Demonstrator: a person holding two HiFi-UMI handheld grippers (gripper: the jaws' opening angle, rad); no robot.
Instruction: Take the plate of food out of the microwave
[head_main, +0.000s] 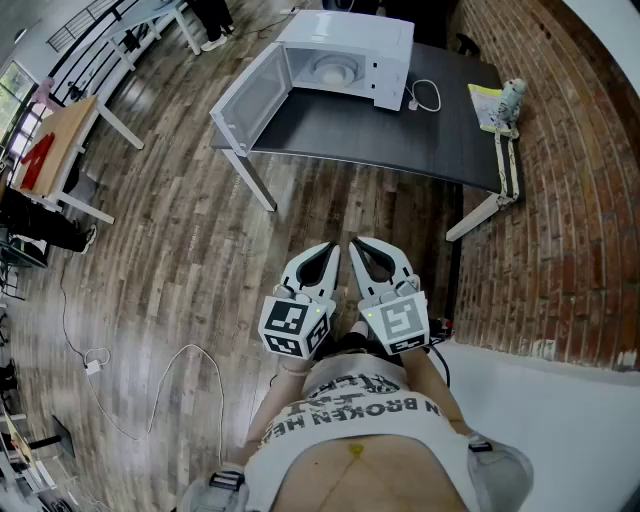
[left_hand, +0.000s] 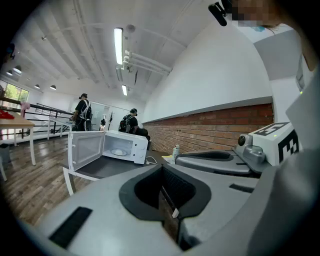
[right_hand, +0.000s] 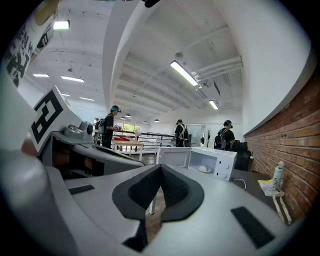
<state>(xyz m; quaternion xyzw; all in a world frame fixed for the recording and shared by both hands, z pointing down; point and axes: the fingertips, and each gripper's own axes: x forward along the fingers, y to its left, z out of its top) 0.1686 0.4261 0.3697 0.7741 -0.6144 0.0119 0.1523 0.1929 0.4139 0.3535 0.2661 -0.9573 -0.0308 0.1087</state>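
Note:
A white microwave (head_main: 345, 55) stands on a dark table (head_main: 400, 130) with its door (head_main: 250, 100) swung open to the left. Inside it lies a white plate of food (head_main: 334, 70); the plate (left_hand: 119, 152) also shows in the left gripper view, and the plate (right_hand: 203, 169) in the right gripper view. My left gripper (head_main: 330, 247) and right gripper (head_main: 357, 245) are held side by side close to my body, well short of the table. Both are shut with nothing between the jaws.
A white cable (head_main: 428, 97) lies on the table beside the microwave, with a bottle (head_main: 512, 95) and yellow paper (head_main: 488, 105) at the right end. A brick wall (head_main: 570, 170) runs along the right. A wooden table (head_main: 60, 150) stands at left. People (right_hand: 179, 132) stand far back.

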